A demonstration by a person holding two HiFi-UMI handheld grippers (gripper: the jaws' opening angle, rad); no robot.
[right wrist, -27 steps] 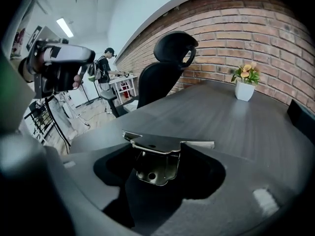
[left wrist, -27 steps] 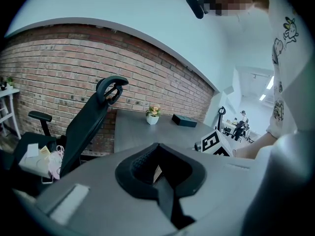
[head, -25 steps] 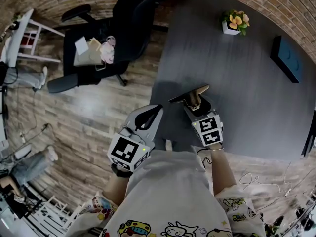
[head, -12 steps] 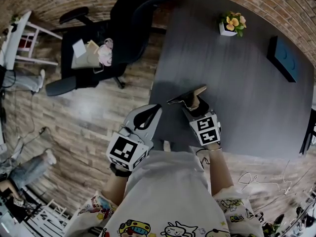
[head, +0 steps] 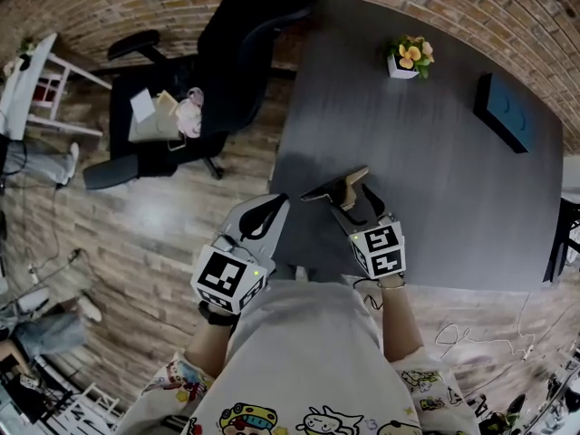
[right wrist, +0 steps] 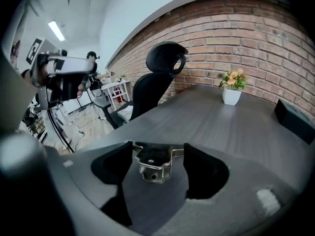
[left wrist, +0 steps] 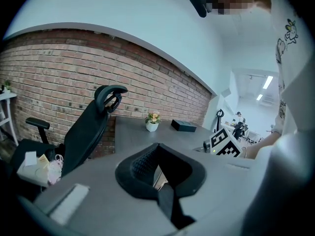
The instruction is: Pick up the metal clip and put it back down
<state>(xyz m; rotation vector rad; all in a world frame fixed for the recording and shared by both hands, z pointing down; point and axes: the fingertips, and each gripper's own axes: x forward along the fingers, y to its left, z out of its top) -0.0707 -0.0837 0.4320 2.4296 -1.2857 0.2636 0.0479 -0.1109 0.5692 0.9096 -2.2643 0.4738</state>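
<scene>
Currently right gripper jaws, just opening, stand wide around the metal clip near the table's front edge; left gripper closed, empty, beside that edge; flowerpot and box far across.

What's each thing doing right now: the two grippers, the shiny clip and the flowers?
left gripper: jaws shut, nothing in them.
right gripper: jaws apart, just been opening, pressing on nothing.
metal clip: between the right gripper's jaws, apparently let go, seemingly lying on the table.
flower pot: upright on the table.
</scene>
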